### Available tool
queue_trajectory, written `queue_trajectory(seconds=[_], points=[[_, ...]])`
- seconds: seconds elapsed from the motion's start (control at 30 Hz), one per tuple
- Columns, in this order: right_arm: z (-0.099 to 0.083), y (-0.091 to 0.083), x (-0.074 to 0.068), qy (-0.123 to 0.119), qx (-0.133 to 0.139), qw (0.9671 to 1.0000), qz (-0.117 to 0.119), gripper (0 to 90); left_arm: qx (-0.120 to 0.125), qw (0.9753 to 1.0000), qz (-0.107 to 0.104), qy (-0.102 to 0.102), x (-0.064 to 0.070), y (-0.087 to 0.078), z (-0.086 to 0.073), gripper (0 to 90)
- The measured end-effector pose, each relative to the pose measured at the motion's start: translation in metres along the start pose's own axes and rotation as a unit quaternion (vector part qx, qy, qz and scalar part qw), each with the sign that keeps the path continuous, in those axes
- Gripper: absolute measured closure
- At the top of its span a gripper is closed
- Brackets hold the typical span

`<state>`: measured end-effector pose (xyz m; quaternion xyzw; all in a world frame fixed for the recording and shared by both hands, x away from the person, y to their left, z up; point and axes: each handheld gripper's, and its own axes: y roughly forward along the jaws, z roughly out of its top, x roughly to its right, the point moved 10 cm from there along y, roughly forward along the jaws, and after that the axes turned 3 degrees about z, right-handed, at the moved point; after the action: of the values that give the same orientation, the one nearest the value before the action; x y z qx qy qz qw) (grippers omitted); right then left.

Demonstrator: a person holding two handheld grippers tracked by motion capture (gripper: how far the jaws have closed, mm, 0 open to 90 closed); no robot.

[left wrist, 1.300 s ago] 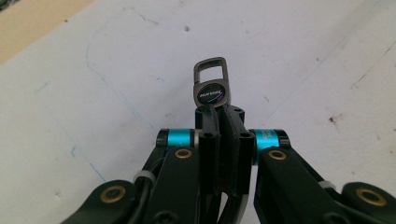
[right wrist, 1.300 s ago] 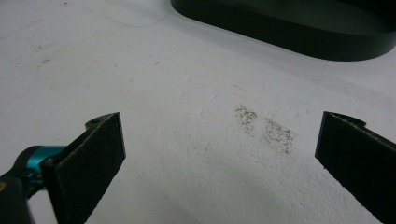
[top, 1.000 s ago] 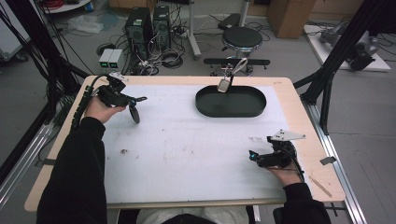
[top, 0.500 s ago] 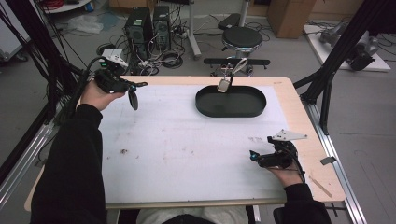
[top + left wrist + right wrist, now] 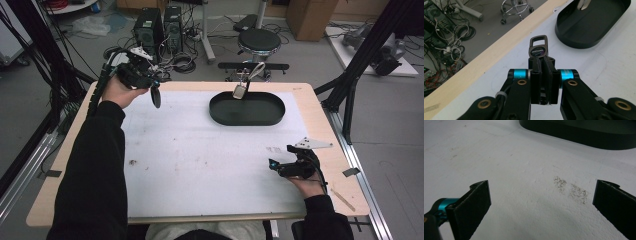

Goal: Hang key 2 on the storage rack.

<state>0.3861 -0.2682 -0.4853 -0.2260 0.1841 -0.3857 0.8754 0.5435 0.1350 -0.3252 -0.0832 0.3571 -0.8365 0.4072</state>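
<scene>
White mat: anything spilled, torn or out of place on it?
Only small dark smudges on the white mat: one speckled patch between the right tongs' open jaws, another near the left sleeve. Nothing torn.

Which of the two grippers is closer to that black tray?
The right gripper, open, sits low on the mat just toward the person from the tray. The left gripper, shut on a black tag, is raised over the far left corner.

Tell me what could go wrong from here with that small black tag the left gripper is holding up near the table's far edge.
The left gripper pinches the small black oval tag by one end, so it might slip out. It hangs near the table's wooden far edge, so a drop could reach the floor, short of the black oval tray.
</scene>
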Motion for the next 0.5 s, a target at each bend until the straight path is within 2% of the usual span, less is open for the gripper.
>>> queue_trajectory(seconds=[0.13,0.33,0.5], points=[[0.0,0.001,0.001,-0.007,-0.002,1.0,-0.006,0.8,0.009,0.9999,-0.004,0.008,0.005,0.006,0.018,84.5],[-0.002,0.004,0.0,-0.007,-0.01,0.9999,0.001,0.8,0.011,0.9997,-0.008,0.02,0.017,0.016,0.032,84.5],[-0.002,0.006,-0.002,-0.006,-0.011,0.9999,0.009,0.8,-0.012,0.9987,-0.005,0.05,0.032,0.031,0.038,84.5]])
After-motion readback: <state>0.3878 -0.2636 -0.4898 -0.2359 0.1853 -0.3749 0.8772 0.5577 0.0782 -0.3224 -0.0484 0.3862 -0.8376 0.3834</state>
